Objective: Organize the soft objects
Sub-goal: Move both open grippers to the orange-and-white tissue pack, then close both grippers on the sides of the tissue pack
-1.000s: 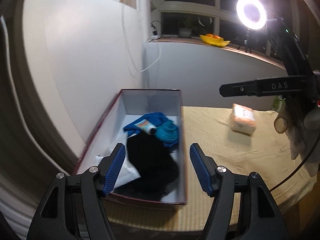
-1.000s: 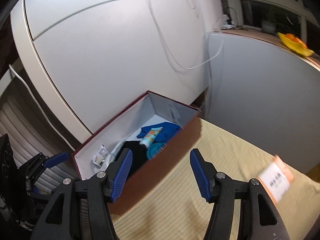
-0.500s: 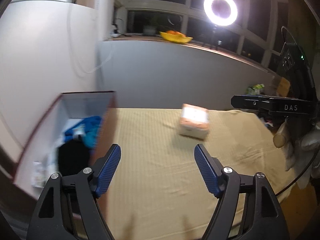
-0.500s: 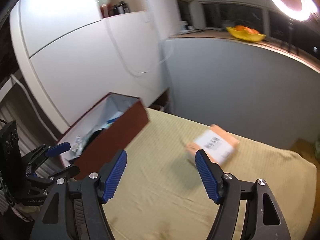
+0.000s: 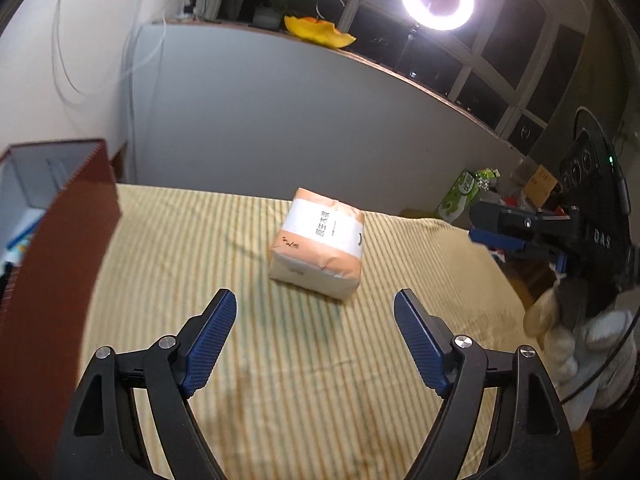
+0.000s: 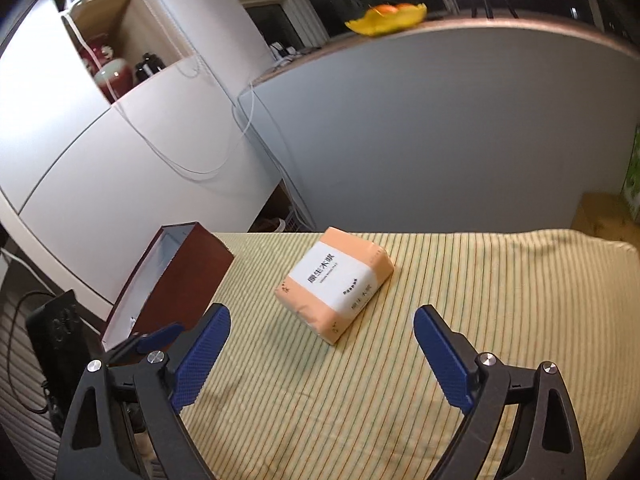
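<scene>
Where the box filled both views a second ago, the tissue pack [image 5: 318,249] now lies ahead on the striped cloth [image 5: 280,380]; left gripper [image 5: 315,342] and right gripper [image 6: 322,356] have just been opening, empty; dark-red box [image 6: 176,276] beside, contents blurred

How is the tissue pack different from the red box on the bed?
The tissue pack is peach with a white label; the box is dark red with a white inside. The pack is sealed and lies mid-bed; the box is open-topped at the bed's edge. Both rest on the striped cover.
</scene>
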